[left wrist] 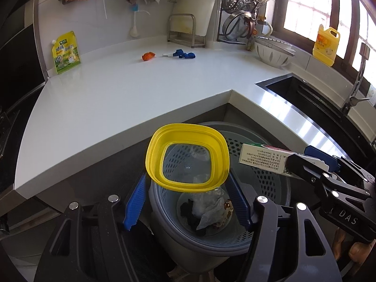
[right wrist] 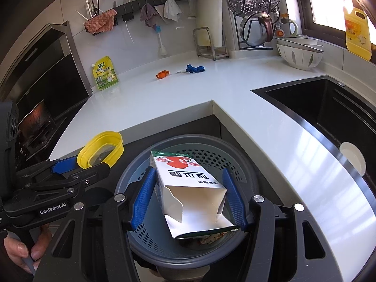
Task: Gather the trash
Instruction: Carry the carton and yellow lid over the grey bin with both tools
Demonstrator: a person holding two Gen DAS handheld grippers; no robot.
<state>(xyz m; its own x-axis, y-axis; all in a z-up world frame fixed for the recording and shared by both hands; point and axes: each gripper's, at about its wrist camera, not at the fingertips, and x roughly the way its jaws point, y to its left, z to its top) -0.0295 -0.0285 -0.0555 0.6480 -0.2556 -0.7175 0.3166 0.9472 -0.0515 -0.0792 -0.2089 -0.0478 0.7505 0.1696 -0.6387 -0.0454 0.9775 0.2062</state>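
Note:
My left gripper (left wrist: 188, 199) is shut on a yellow lid (left wrist: 155, 162) with a clear centre, tilted over a grey trash bin (left wrist: 265, 171) below the counter edge. Crumpled paper and dark scraps (left wrist: 211, 209) lie at the bin's bottom. My right gripper (right wrist: 189, 197) is shut on an opened white carton (right wrist: 188, 176) with red print, held over the same bin (right wrist: 244, 164). The right wrist view shows the left gripper (right wrist: 77, 166) with the lid (right wrist: 101, 150) at lower left. An orange scrap (left wrist: 148, 56) and a blue scrap (left wrist: 184, 54) lie far back on the white counter (left wrist: 117, 98).
A green-yellow pouch (left wrist: 65, 52) stands at the counter's back left. A dark sink (left wrist: 305, 98) with a tap is on the right, with a white bowl (left wrist: 272, 52), a yellow detergent bottle (left wrist: 326, 44) and a dish rack behind it. A stove is on the left.

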